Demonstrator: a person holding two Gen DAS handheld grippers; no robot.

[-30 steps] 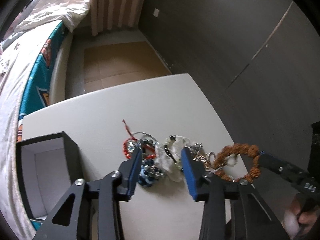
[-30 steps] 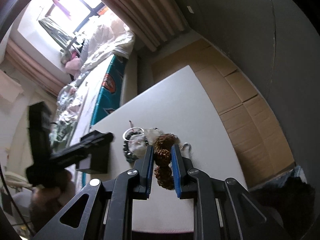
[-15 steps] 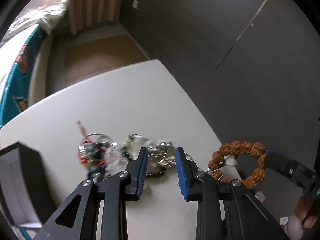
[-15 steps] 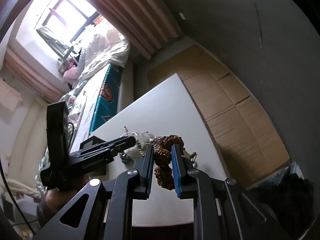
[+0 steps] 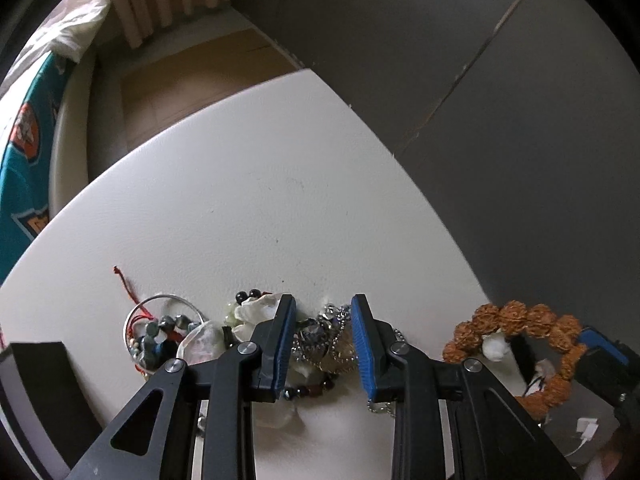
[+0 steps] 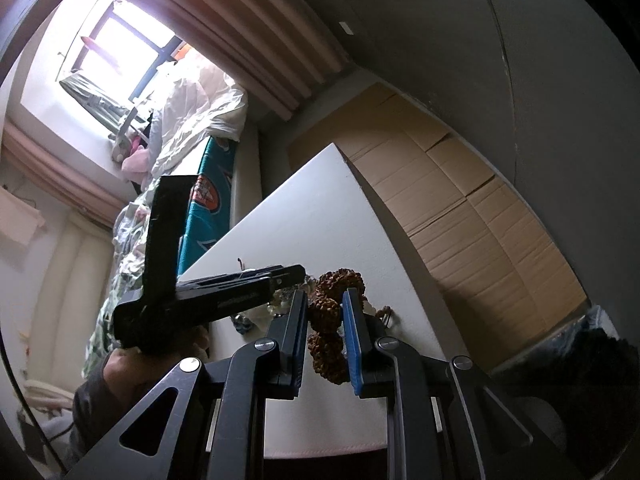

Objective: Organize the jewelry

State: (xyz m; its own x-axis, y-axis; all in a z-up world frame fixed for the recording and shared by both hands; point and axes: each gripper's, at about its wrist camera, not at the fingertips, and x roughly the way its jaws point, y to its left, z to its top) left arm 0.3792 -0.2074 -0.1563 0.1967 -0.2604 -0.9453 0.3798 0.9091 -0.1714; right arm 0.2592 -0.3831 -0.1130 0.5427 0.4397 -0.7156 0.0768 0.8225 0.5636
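Two grippers: we are holding the left gripper (image 5: 323,346) parted over tangled chains (image 5: 324,340), the right gripper (image 6: 325,334) clamping the brown bead bracelet (image 6: 326,330).

Both wrist views close, downward; share table (image 5: 256,184).
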